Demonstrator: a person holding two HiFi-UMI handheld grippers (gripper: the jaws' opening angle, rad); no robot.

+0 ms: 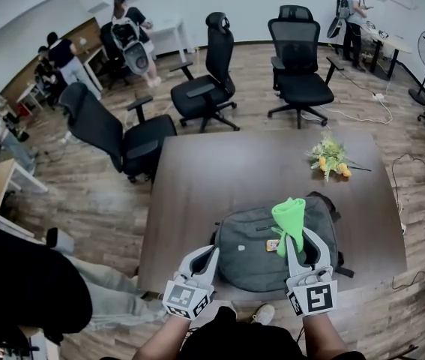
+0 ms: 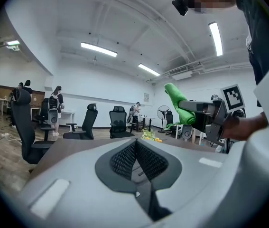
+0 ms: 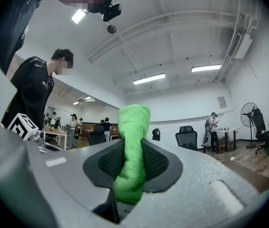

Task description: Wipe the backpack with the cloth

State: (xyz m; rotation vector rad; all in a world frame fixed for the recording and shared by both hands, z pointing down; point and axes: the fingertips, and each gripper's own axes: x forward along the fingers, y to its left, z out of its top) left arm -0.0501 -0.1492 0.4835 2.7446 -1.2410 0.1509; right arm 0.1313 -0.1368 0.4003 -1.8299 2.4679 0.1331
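Right gripper (image 1: 300, 238) fingers were clamped on the cloth (image 1: 290, 214), above the backpack (image 1: 246, 257) at 6 o'clock on the desk (image 1: 212, 171); left gripper (image 1: 209, 252) fingers were together, empty; risk: the backpack, unbraced, could slide off the near edge under wiping.

Your room is bright and evenly lit: long ceiling strip lights (image 2: 98, 49) glow white, slightly blown out. The tabletop (image 1: 219, 171) shows only faint, soft shadows and no glare. All three views bend strongly toward their edges, with black corners. The green cloth (image 3: 132, 146) looks crisp, while the far-off people look small and soft.
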